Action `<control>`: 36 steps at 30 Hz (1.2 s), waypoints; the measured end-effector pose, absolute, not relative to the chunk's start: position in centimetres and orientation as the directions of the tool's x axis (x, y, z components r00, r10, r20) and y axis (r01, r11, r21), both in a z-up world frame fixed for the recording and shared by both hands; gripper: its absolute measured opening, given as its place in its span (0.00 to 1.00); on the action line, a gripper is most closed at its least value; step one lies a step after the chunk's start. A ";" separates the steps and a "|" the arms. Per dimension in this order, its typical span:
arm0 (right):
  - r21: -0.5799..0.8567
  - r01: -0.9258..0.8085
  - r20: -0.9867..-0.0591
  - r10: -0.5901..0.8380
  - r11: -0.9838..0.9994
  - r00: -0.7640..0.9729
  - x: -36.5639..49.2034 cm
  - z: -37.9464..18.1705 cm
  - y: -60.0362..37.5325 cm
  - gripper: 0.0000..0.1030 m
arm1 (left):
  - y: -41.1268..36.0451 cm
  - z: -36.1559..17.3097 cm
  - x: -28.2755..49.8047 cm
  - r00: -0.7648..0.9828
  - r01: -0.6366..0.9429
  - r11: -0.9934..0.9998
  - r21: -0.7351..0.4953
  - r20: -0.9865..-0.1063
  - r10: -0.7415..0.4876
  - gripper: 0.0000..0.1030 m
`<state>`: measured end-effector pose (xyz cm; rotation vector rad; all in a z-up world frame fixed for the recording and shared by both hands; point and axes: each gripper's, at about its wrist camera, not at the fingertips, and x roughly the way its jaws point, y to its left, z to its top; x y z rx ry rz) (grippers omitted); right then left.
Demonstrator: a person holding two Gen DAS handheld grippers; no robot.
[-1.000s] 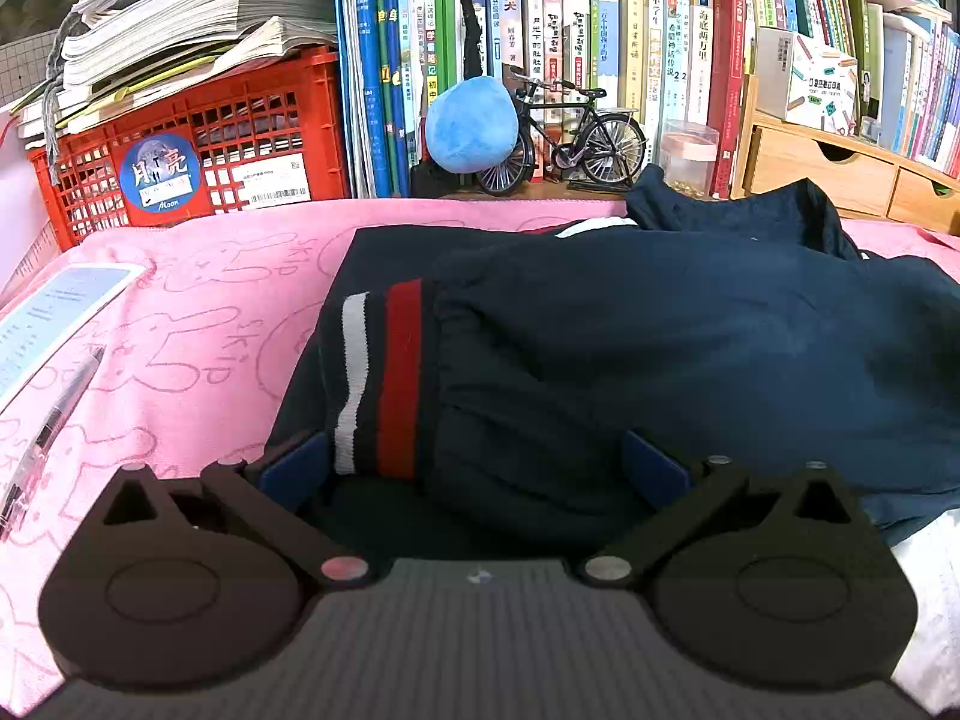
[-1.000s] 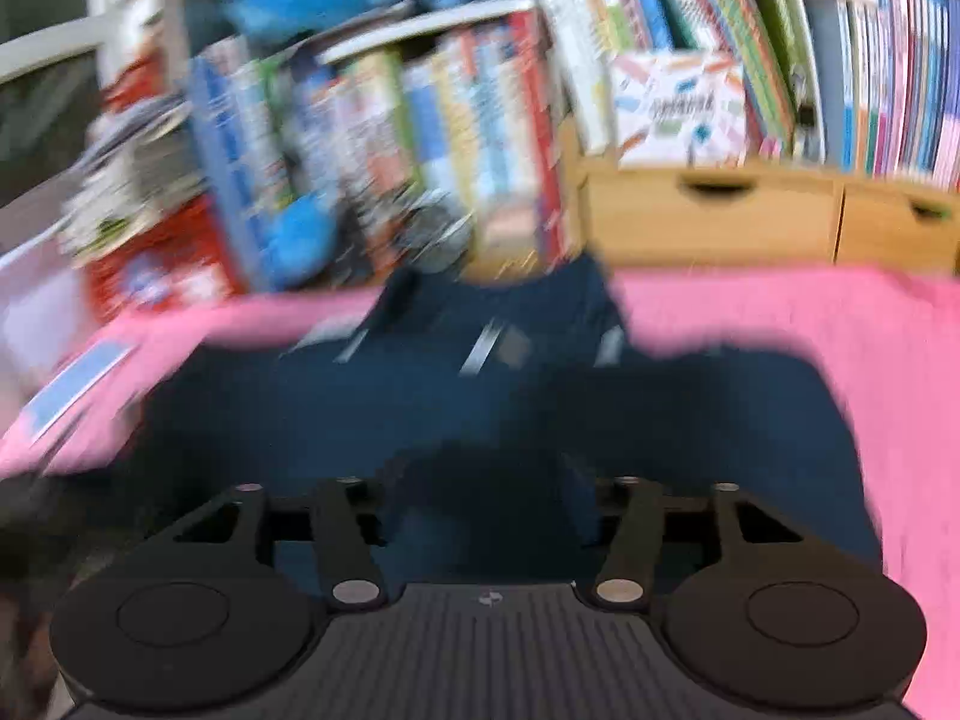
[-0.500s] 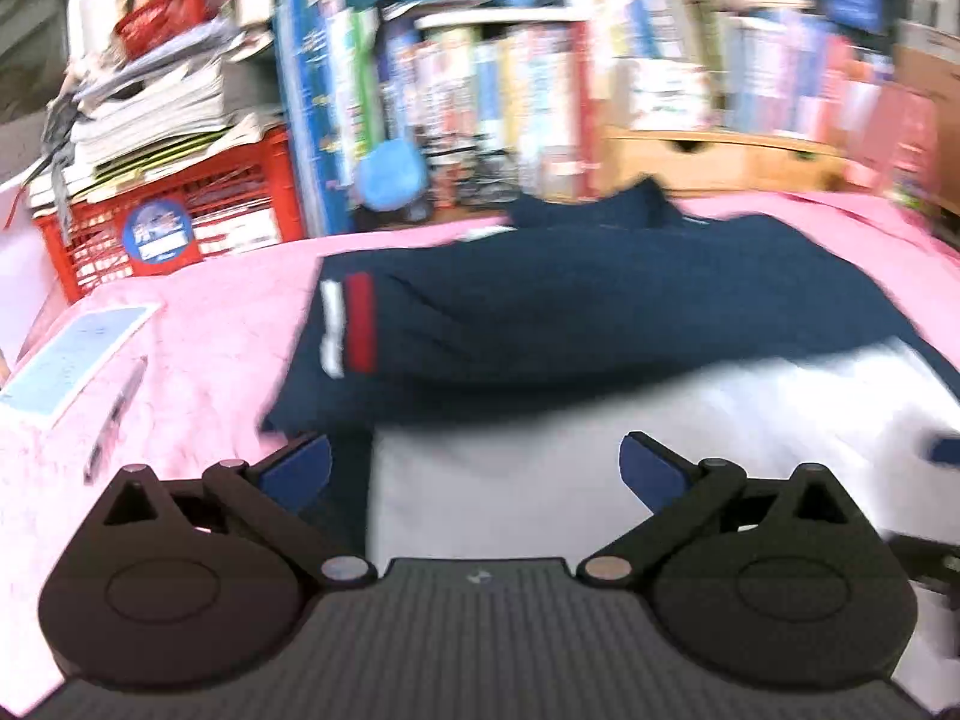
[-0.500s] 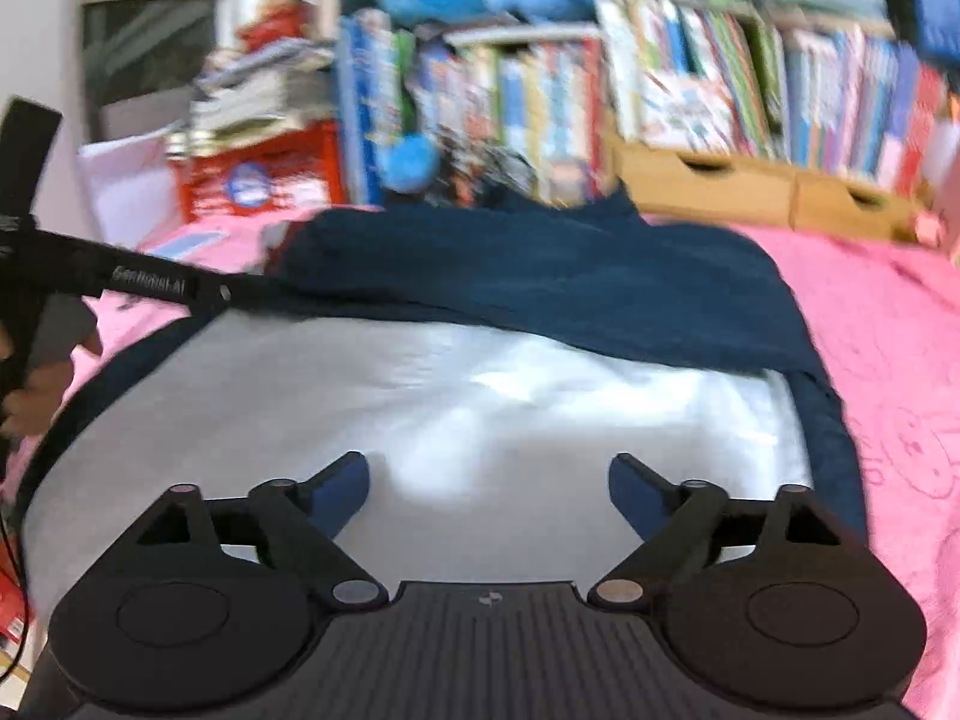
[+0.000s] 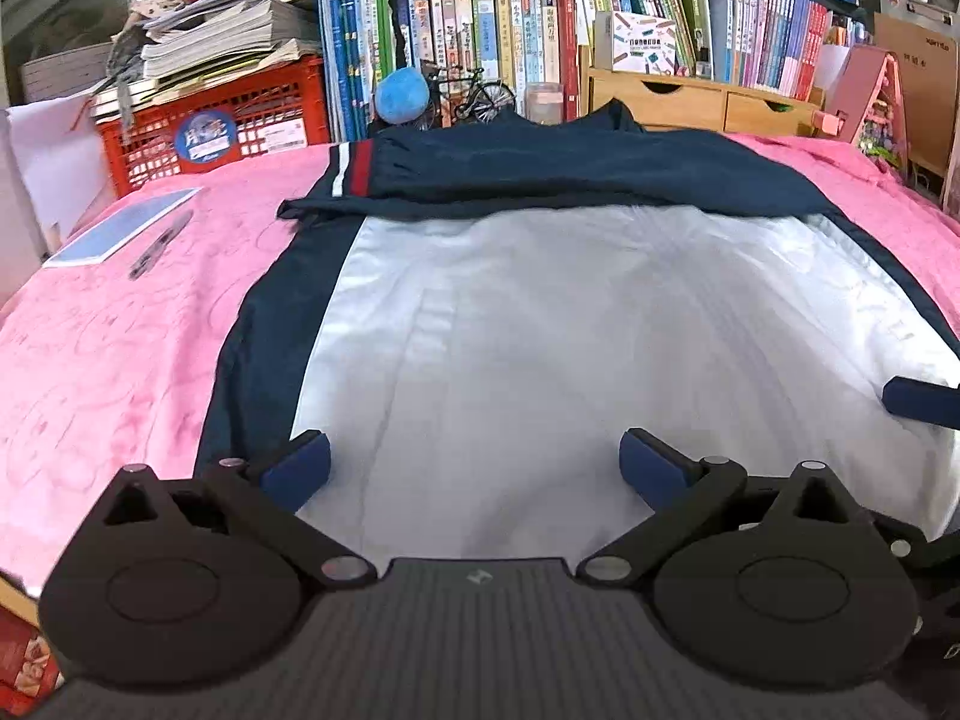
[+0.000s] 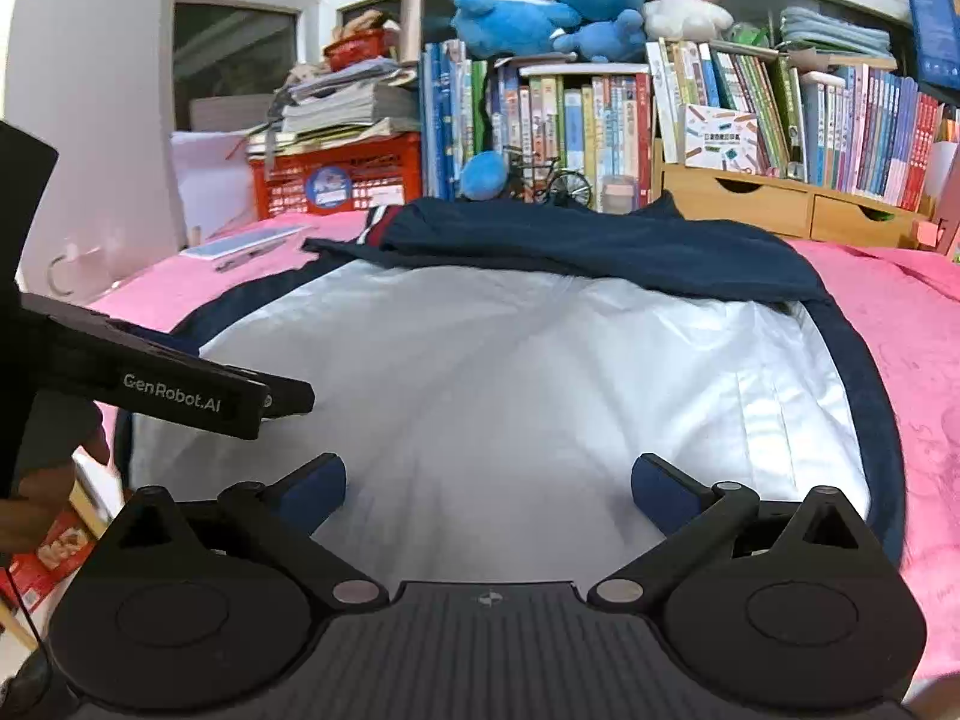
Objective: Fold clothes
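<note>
A navy jacket with a white body panel [image 5: 570, 324] lies spread on the pink cloth, its navy sleeves [image 5: 540, 171] folded across the far end; one cuff [image 5: 348, 168] shows white and red stripes. My left gripper [image 5: 474, 462] hovers open above the near white part, holding nothing. In the right wrist view the same jacket [image 6: 510, 372] fills the middle, and my right gripper [image 6: 489, 483] is open over its near edge. The left gripper's body [image 6: 180, 384] shows at the left of that view, with a hand below it.
A pink cloth [image 5: 120, 324] covers the table. A booklet [image 5: 120, 228] and a pen [image 5: 159, 243] lie far left. Behind stand a red crate [image 5: 216, 120] under paper stacks, rows of books, a blue plush ball [image 5: 402, 96], a toy bicycle [image 5: 474, 99] and wooden drawers [image 5: 690, 102].
Both grippers have pulled back toward the near edge of the jacket. The right one has gone from shut to open, the left has stayed open, and the folded sleeves now lie far from them.
</note>
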<state>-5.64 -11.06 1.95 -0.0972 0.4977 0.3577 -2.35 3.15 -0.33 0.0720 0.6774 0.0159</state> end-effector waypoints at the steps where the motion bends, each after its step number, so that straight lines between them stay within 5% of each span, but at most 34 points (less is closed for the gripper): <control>1: -0.008 -0.357 -0.484 0.309 0.934 0.819 -6.2 1.9 -11.2 1.00 | 2.9 -0.3 -2.8 0.777 0.002 0.997 0.074 -0.627 0.045 1.00; 36: 0.019 -0.317 -0.621 0.260 0.948 0.739 -9.3 0.4 -13.1 1.00 | 0.2 -2.7 -7.3 0.697 0.062 0.987 0.149 -0.714 0.064 1.00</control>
